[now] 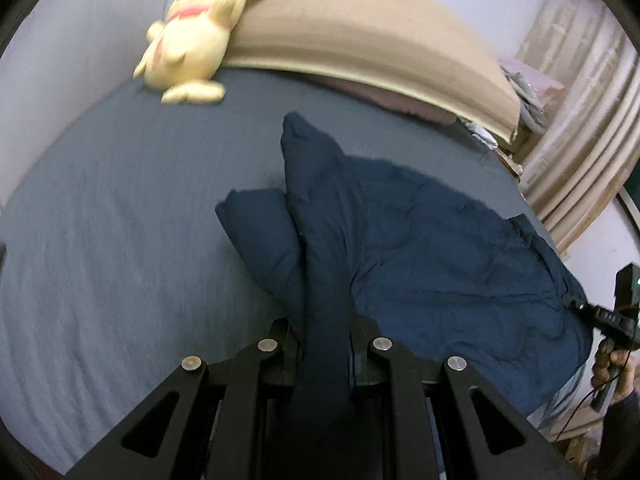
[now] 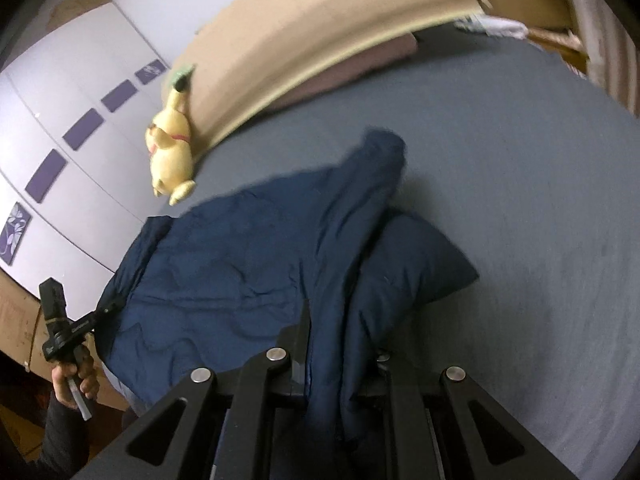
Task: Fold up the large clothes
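A large navy quilted garment [image 1: 420, 240] lies bunched on the grey bed sheet [image 1: 120, 220]. My left gripper [image 1: 325, 332] is shut on a fold of it, and the cloth runs up between the fingers. My right gripper [image 2: 340, 352] is shut on another edge of the same garment [image 2: 248, 264], which drapes over its right finger. Each view shows the other gripper held by a hand at the garment's far side, the right one [image 1: 612, 316] in the left wrist view and the left one [image 2: 68, 332] in the right wrist view.
A yellow plush toy [image 1: 192, 36] leans against a tan headboard [image 1: 360, 28] at the head of the bed; both also show in the right wrist view, the toy [image 2: 172, 152] and the headboard [image 2: 320, 20]. Beige curtains [image 1: 588, 140] hang at the right. A white wardrobe [image 2: 72, 120] with purple panels stands beside the bed.
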Demonstrator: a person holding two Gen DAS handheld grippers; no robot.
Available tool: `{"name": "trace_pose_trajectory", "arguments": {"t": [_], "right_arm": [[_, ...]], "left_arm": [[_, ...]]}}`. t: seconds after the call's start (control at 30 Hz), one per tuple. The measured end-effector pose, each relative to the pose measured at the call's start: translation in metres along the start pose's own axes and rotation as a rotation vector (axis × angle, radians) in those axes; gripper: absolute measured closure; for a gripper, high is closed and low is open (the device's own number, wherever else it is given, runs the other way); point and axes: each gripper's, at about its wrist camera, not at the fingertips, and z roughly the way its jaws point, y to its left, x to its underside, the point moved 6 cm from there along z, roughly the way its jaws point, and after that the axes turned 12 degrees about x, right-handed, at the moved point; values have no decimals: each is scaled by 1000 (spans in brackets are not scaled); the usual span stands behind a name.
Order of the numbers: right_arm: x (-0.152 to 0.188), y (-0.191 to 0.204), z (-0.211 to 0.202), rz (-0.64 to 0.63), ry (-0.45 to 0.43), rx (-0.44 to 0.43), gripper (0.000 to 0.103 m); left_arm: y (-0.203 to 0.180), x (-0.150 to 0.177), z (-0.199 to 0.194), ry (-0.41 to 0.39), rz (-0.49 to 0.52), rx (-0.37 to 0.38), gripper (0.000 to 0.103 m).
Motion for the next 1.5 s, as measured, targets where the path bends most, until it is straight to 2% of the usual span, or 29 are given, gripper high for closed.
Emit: {"name": "trace_pose_trajectory", "arguments": {"t": [0.1, 0.17, 0.23, 0.27, 0.3, 0.33, 0.37, 0.4, 0.47, 0.53, 0.6, 0.67, 0.73, 0.77, 0.8, 0.87, 0.97, 1.03, 1.1, 1.2, 1.33, 1.43, 1.5], "right_arm": [[13, -8, 17, 35, 31, 1, 91], [19, -12, 30, 51, 54, 12, 90], [25, -17, 41, 66, 75, 24, 86], [27, -16, 45, 63, 82, 34, 77], [30, -19, 50, 70, 92, 51, 63], [31, -21, 52, 83, 96, 66, 54], [33, -27, 52, 103, 102, 88, 38], [35, -33, 50, 129, 106, 103, 31], [38, -40, 40, 151, 108, 102, 29], [38, -51, 21, 158, 87, 152, 27], [31, -63, -5, 186, 28, 218, 26], [18, -68, -29, 215, -57, 313, 24], [-2, -52, -50, 196, -166, 357, 19], [-9, -41, -53, 173, -201, 363, 17], [-17, -22, -53, 134, -235, 370, 15], [-29, 17, -40, 54, -264, 342, 15], [-41, 60, -4, 4, -235, 300, 15], [-51, 84, 28, -6, -199, 262, 15], [-59, 99, 54, -9, -169, 283, 15], [-69, 107, 84, -40, -145, 337, 15], [-72, 98, 114, -51, -97, 354, 15], [-64, 89, 145, -55, 11, 382, 13], [-62, 89, 157, -79, 40, 422, 11]], "left_arm": [[5, 10, 5, 5, -31, 1, 86], [6, 14, 11, 12, -10, -20, 85], [11, 20, 25, 49, -11, -44, 80], [13, 23, 29, 56, -9, -53, 72], [17, 25, 31, 53, -8, -68, 61], [22, 26, 31, 43, -27, -78, 57], [25, 27, 28, 35, -49, -71, 55], [28, 28, 22, 33, -80, -61, 53], [30, 28, 7, 35, -107, -71, 49], [31, 24, -16, 4, -93, -125, 47], [32, 12, -49, -76, -75, -243, 45], [29, -1, -70, -154, -100, -317, 42], [18, -9, -73, -186, -126, -292, 41], [5, -14, -69, -192, -126, -252, 41], [-7, -16, -63, -194, -110, -232, 41], [-42, -25, -37, -181, -13, -229, 40], [-80, -36, 8, -138, 97, -216, 40], [-101, -42, 47, -80, 172, -246, 40], [-107, -44, 75, -44, 216, -263, 40], [-100, -44, 99, -5, 212, -306, 40], [-82, -41, 126, 72, 171, -327, 40], [-77, -36, 139, 97, 187, -366, 35], [-75, -34, 146, 113, 205, -397, 34]]}}
